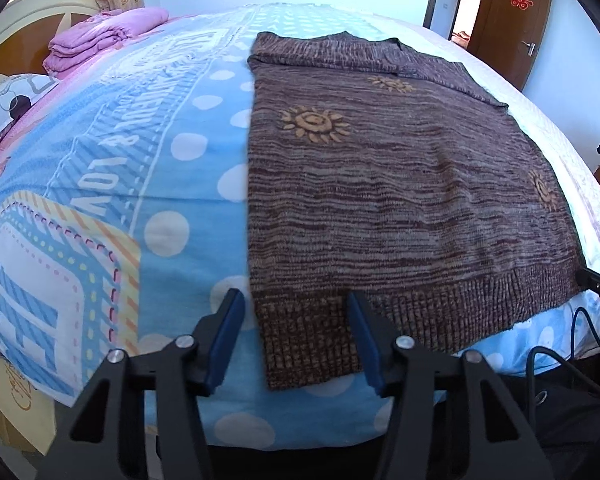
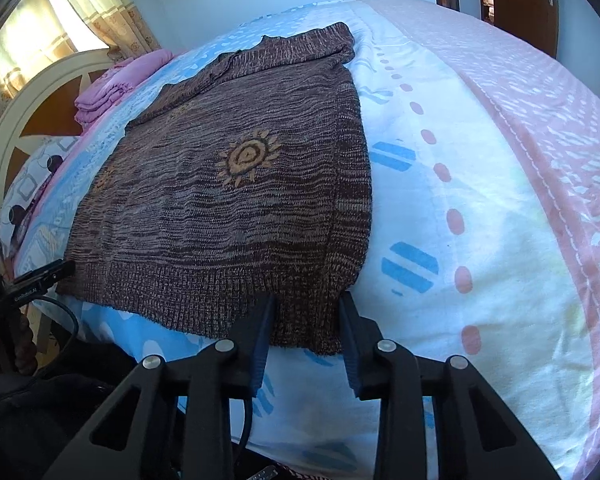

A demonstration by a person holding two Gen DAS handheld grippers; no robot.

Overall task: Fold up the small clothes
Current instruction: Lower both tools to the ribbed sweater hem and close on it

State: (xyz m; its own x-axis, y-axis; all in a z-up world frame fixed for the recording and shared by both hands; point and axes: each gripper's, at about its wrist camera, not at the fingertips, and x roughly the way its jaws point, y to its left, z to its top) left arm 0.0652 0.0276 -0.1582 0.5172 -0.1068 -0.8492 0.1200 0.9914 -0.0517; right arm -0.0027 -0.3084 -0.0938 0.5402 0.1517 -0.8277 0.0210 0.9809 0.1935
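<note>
One brown knit sweater with orange sun motifs lies flat on the bed, ribbed hem at the near edge. Two hand-held grippers: left hand-held gripper and right hand-held gripper, each wide open, straddling a near hem corner, gripping nothing. One folded pink blanket lies far left by the headboard; wooden door far right.

A sweater lies flat on the bed, its hem between both tongs, folded blankets far beyond.
</note>
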